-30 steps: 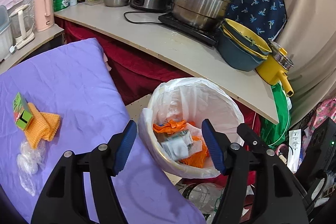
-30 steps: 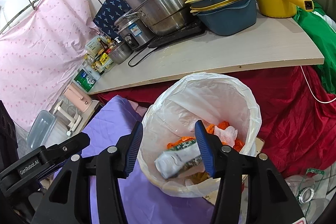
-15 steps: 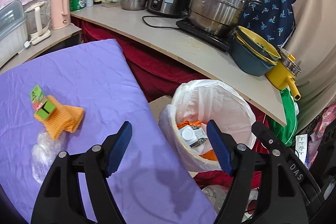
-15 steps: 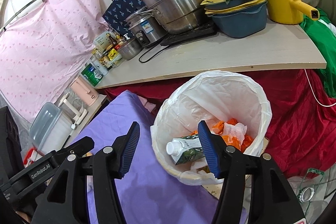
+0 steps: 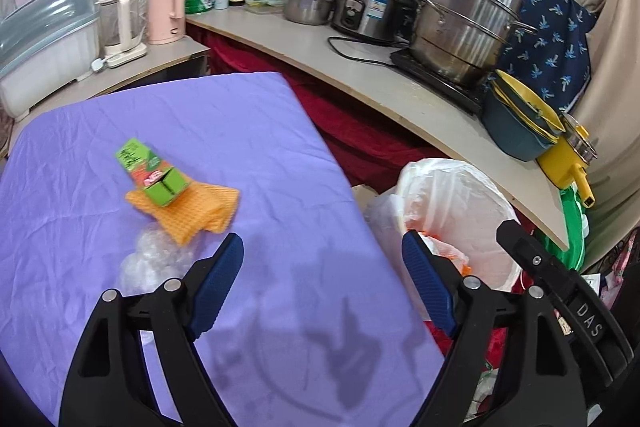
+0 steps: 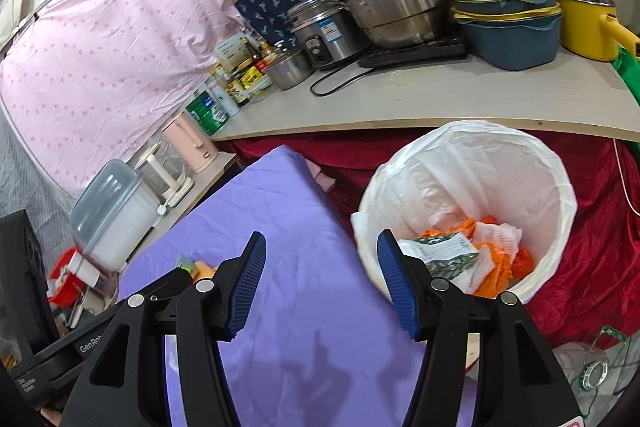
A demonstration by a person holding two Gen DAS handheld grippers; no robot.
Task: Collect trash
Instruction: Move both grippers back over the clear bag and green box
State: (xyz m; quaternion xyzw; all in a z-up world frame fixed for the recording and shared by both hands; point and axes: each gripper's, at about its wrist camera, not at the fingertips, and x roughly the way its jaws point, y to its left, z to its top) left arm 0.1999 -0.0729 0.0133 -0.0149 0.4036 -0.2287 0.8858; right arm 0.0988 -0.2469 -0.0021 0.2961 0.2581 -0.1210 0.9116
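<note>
On purple cloth: green carton marked "NS".

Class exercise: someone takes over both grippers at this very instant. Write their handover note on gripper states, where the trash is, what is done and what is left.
Left gripper: open, empty, over the purple table.
Right gripper: open, empty, beside the bin.
Done: a carton, tissue and orange scraps lie in the bin.
Left: green box resting on the orange cloth, and the clear plastic wrap beside them.
</note>
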